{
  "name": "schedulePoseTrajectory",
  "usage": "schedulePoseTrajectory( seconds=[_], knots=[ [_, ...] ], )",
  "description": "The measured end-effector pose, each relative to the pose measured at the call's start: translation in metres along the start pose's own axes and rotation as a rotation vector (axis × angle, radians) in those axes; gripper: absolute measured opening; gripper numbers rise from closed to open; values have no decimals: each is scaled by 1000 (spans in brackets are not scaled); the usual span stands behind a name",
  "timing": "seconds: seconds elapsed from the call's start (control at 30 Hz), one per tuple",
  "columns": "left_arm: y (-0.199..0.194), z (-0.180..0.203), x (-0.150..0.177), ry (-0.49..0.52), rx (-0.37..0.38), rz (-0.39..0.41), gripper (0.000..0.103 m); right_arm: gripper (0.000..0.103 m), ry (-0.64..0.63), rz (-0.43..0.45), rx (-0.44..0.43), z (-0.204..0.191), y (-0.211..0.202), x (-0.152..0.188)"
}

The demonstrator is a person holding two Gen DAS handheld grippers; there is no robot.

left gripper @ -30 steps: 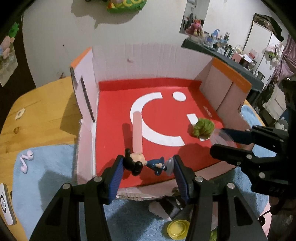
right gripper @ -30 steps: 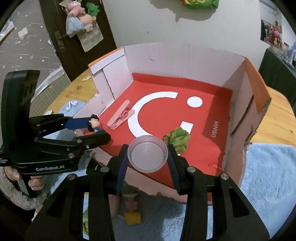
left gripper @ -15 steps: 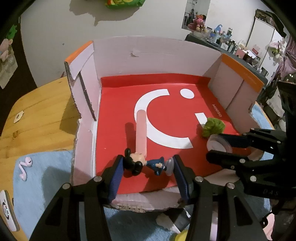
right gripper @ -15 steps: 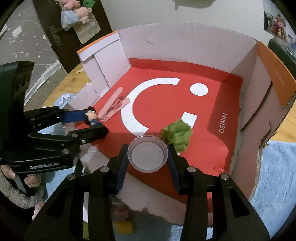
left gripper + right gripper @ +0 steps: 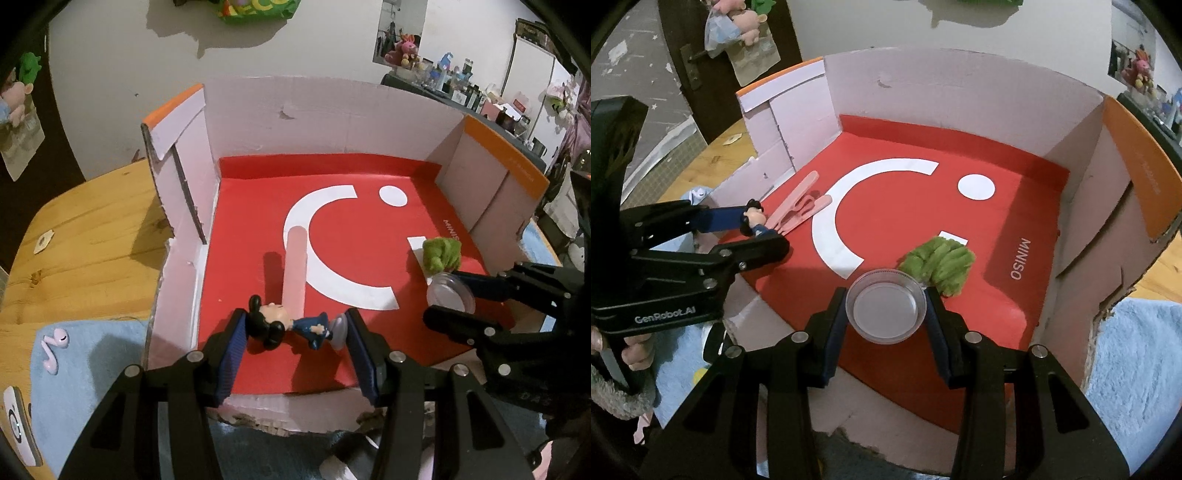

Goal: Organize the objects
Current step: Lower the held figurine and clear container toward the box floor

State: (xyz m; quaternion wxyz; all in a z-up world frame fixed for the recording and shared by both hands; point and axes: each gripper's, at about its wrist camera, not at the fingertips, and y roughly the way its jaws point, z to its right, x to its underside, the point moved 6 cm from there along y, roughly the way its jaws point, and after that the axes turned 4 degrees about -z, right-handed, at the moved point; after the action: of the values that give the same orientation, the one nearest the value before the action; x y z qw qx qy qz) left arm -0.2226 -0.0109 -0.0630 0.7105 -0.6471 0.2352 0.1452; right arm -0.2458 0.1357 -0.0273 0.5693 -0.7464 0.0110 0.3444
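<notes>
Figurine (image 5: 291, 326), black-haired and blue-suited, pinched sideways in left gripper (image 5: 293, 332); right gripper (image 5: 886, 306) clamps clear dish (image 5: 886, 307).

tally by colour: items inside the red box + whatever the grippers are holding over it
Pink: 1, clothespin
Green: 1, fuzzy plush toy
Clear: 1, round plastic lid, in right gripper
Black and blue: 1, cartoon figurine, in left gripper
Total: 4
</notes>
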Motion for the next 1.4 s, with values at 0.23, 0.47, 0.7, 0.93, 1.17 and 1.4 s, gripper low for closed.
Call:
schedulePoseTrajectory(
  seconds=[0.23,0.47,0.7,0.93,1.17,1.4],
  knots=[
    [-10,4,19,-5,35,-20,55,39,-53,-26,-26,-3,2,4],
    [-29,4,24,-63,111,-31,55,39,-108,-76,-32,3,1,3],
    [-15,15,12,-10,87,-78,55,39,-88,-84,-4,-1,4,-4],
    [-21,15,0,2,68,-41,55,39,-95,-69,37,-6,-2,-10],
    [-10,17,7,9,113,-102,55,39,-83,-76,1,-5,2,-15],
    [-7,14,12,25,103,-109,55,39,-54,-78,15,1,7,-11]
  ],
)
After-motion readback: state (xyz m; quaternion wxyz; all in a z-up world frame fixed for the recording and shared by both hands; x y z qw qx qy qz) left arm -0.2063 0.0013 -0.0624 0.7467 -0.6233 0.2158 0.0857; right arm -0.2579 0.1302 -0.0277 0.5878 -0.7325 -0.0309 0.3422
